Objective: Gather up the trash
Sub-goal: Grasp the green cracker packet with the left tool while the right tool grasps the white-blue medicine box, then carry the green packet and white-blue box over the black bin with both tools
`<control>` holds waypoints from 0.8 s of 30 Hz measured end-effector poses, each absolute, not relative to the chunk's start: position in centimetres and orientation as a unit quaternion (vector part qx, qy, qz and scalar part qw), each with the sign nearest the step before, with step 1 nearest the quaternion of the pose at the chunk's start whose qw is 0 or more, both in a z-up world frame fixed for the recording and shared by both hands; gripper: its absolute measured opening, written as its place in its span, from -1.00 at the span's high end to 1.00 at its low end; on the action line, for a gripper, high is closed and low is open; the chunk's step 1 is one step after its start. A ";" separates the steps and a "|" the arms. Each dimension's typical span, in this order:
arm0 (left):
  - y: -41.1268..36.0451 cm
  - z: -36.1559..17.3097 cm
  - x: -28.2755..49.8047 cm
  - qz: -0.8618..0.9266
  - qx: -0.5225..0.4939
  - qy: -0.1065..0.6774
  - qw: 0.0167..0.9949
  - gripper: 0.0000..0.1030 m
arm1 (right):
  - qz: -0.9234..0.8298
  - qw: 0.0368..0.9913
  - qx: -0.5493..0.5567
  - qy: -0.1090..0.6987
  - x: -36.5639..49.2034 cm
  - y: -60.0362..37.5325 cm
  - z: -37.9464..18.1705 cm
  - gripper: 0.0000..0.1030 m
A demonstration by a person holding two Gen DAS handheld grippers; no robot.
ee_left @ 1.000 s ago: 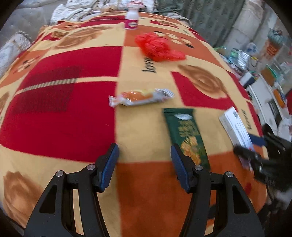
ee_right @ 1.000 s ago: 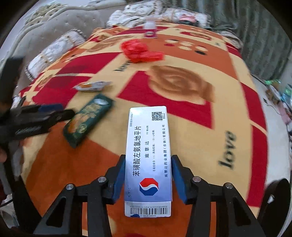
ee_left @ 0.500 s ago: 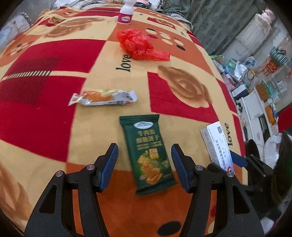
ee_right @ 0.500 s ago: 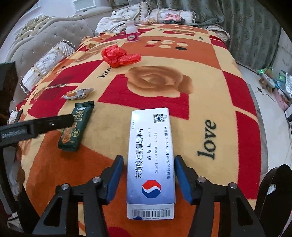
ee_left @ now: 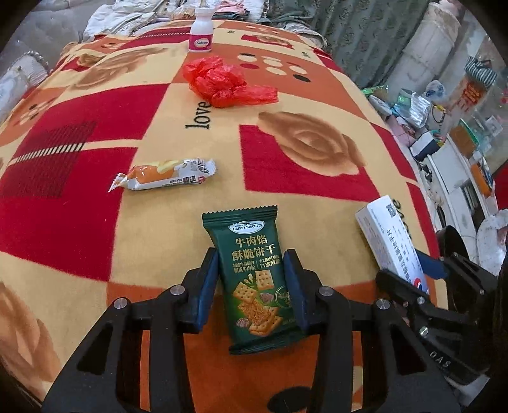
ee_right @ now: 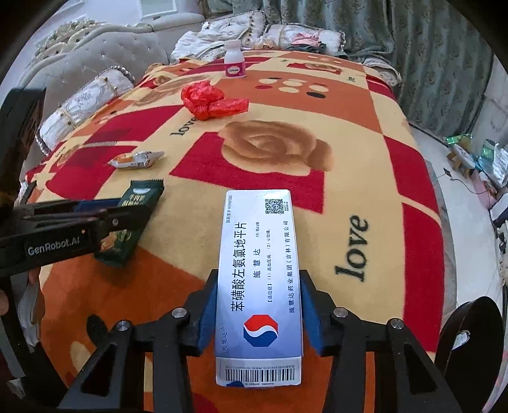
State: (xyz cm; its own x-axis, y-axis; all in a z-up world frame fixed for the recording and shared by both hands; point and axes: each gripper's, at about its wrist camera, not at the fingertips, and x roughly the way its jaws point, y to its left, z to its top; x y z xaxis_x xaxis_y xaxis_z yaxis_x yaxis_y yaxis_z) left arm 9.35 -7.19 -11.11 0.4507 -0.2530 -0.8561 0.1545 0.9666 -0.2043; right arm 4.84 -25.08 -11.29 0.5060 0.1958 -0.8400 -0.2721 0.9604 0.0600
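The blanket (ee_left: 177, 222), patterned in red, orange and yellow squares with brown roses and the word "love", fills most of both views and covers a bed. A grey tufted headboard (ee_right: 104, 54) occupies the upper left of the right wrist view; green curtains (ee_right: 397, 38) fill its upper right.

The right gripper (ee_right: 258, 305) sits at bottom centre of its own view. Its jaws have just been closing, and both blue pads press the long sides of the medicine box (ee_right: 258, 279), a silver-blue carton with a QR code at its far end and a barcode at its near end. The same box appears at the right edge of the left wrist view (ee_left: 389, 238).

The left gripper (ee_left: 250, 286) sits at bottom centre of its own view. Its jaws have just been closing, and both pads bear on the edges of the green biscuit packet (ee_left: 254, 279), which lies flat on the blanket. In the right wrist view this gripper enters from the left edge, over the packet (ee_right: 139, 203).

The red plastic bag (ee_left: 222, 82), crumpled, lies in the upper centre. The orange snack wrapper (ee_left: 165, 174) lies left of centre, apart from the packet. The white bottle (ee_left: 201, 30) with a pink label stands upright at the top, beyond the bag.
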 end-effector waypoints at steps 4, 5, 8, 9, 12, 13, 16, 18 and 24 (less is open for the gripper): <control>-8.0 -10.1 8.6 -0.129 -0.042 0.502 0.854 0.24 | 0.132 0.873 -0.030 0.468 4.1 -25.9 -10.3 0.12; -8.3 -9.9 8.4 -0.131 -0.039 0.501 0.855 0.24 | 0.131 0.875 -0.027 0.466 3.9 -26.2 -10.1 0.12; -9.2 -9.2 8.0 -0.139 -0.034 0.494 0.857 0.24 | 0.128 0.878 -0.023 0.460 3.5 -26.8 -9.5 0.12; -9.5 -9.0 7.8 -0.142 -0.032 0.493 0.858 0.24 | 0.127 0.879 -0.021 0.459 3.4 -27.0 -9.3 0.12; -10.4 -8.5 7.4 -0.148 -0.026 0.490 0.859 0.24 | 0.123 0.882 -0.016 0.454 3.0 -27.6 -8.8 0.12; -10.7 -8.4 7.4 -0.150 -0.023 0.489 0.859 0.24 | 0.122 0.883 -0.015 0.453 2.9 -27.8 -8.7 0.12; -11.7 -8.0 7.0 -0.158 -0.019 0.487 0.859 0.24 | 0.115 0.885 -0.014 0.451 2.4 -28.5 -8.4 0.12; -12.5 -7.8 6.7 -0.164 -0.015 0.484 0.859 0.24 | 0.111 0.886 -0.012 0.450 2.1 -29.0 -8.3 0.12; -14.9 -7.3 6.3 -0.182 -0.002 0.481 0.858 0.24 | 0.095 0.889 -0.005 0.447 1.2 -30.8 -7.8 0.12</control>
